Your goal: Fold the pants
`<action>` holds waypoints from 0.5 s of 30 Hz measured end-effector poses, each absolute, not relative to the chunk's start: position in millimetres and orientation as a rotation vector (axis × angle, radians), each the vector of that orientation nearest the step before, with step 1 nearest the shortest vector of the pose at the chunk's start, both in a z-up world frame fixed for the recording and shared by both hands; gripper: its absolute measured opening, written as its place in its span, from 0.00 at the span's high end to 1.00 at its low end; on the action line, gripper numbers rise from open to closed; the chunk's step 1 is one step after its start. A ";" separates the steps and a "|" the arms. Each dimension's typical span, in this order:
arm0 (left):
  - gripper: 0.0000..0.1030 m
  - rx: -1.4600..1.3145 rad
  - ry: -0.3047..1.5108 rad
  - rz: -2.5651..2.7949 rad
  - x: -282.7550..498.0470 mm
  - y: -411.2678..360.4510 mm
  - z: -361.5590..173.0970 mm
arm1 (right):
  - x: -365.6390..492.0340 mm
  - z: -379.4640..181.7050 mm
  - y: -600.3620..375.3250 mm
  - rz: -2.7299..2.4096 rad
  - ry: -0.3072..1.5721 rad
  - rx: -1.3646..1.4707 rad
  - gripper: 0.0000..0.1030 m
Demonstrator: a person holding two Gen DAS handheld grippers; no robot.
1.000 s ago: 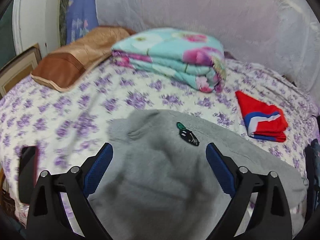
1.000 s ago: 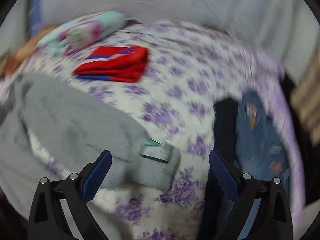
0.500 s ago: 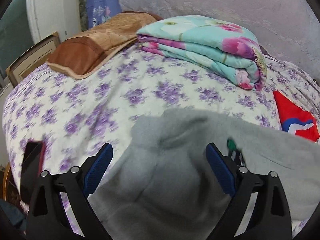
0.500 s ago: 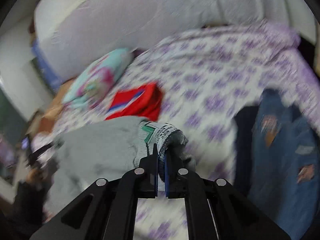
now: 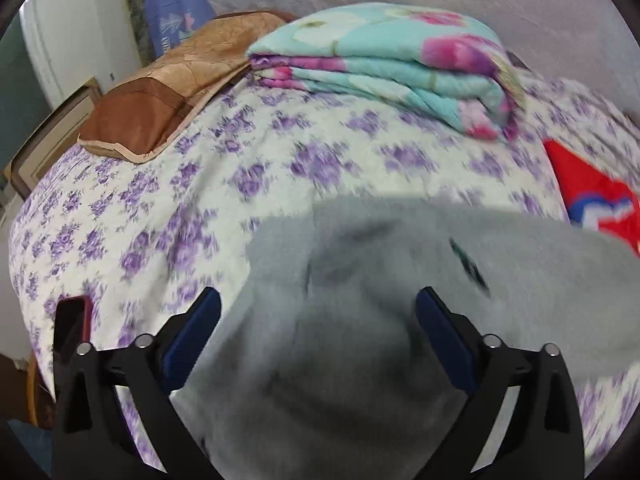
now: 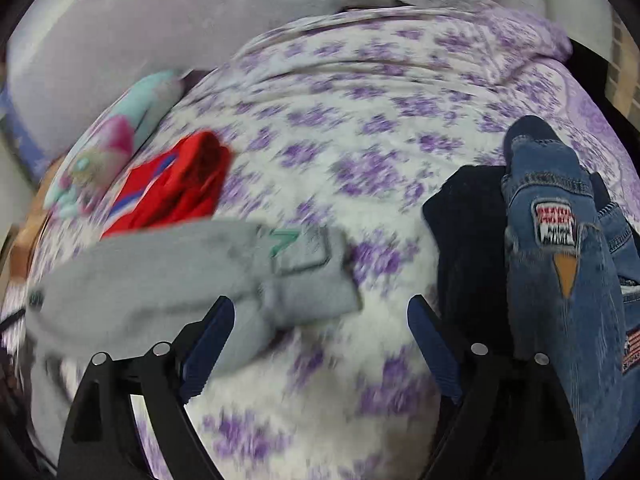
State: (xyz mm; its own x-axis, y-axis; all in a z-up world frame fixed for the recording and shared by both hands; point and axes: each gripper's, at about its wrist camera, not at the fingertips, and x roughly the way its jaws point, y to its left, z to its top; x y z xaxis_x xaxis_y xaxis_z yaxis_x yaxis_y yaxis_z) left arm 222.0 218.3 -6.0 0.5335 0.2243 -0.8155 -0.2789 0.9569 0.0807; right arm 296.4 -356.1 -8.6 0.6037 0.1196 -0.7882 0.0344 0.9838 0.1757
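bed with purple-flowered white sheet (image 5: 320,152) | grey knit pants (image 5: 360,320) spread across its near edge, cuffed leg end (image 6: 308,280) lying flat | left tool (image 5: 318,320) low over the grey fabric, jaws wide apart, empty | right tool (image 6: 320,334) low over the sheet by the cuff, jaws wide apart, empty | blue denim jeans (image 6: 560,280) just right
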 end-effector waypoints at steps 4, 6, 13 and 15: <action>0.06 -0.036 1.019 0.249 209.7 199.1 -27.7 | 312.1 -28.1 -333.9 0.097 1.011 0.072 0.62; 0.06 0.002 1.025 0.264 208.7 192.7 -41.3 | 323.5 -41.7 -329.7 0.174 1.081 0.101 0.93; 0.04 0.022 0.980 0.272 201.6 192.5 -48.9 | 323.7 -26.5 -318.0 0.069 1.030 0.065 0.91; 0.05 0.029 0.970 0.246 195.7 187.3 -42.9 | 309.6 -20.7 -312.3 0.081 1.015 0.059 0.86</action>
